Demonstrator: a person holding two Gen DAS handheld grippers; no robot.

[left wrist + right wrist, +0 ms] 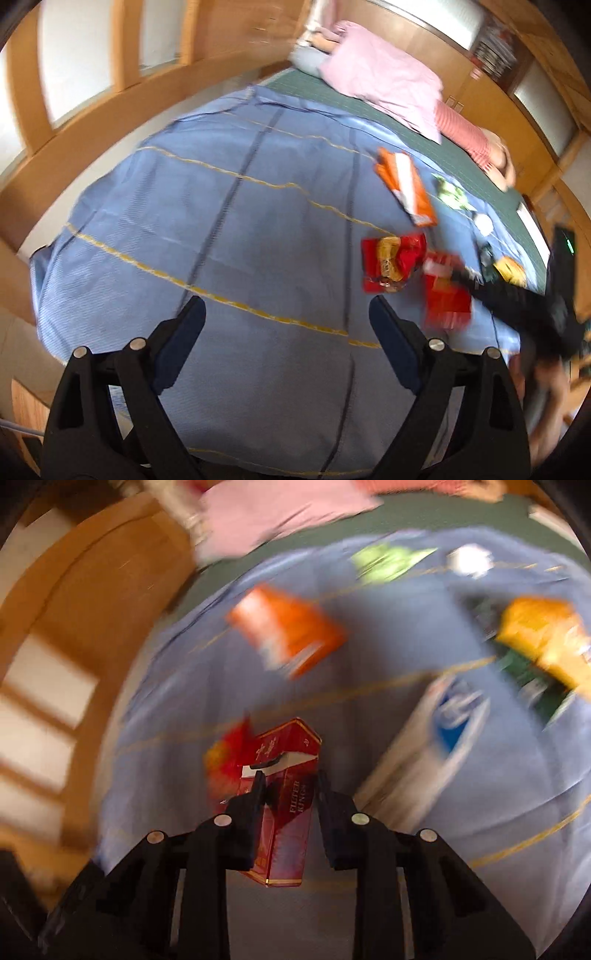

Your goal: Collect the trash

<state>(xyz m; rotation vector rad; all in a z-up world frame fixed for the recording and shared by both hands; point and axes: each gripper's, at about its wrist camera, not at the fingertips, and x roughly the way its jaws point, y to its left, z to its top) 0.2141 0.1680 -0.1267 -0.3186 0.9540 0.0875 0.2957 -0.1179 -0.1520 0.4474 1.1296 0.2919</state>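
Trash lies on a blue striped cloth [240, 229]. My left gripper [286, 308] is open and empty above the bare cloth. To its right lie a red snack wrapper [391, 264], an orange and white packet [406, 184] and a green wrapper [450, 192]. My right gripper [290, 779] is shut on a red cigarette box [284, 805] and holds it above the cloth; in the left wrist view the box [445, 291] and the black gripper are blurred. The right wrist view also shows the orange packet [288, 635], a yellow and green bag [539, 646] and a blue and white packet [443, 731].
A pink cloth [384, 77] and a red striped cloth [465, 133] lie on the green mat [476, 162] behind the blue cloth. A white crumpled scrap [484, 221] lies at the right. Wooden frames [110, 107] surround the area.
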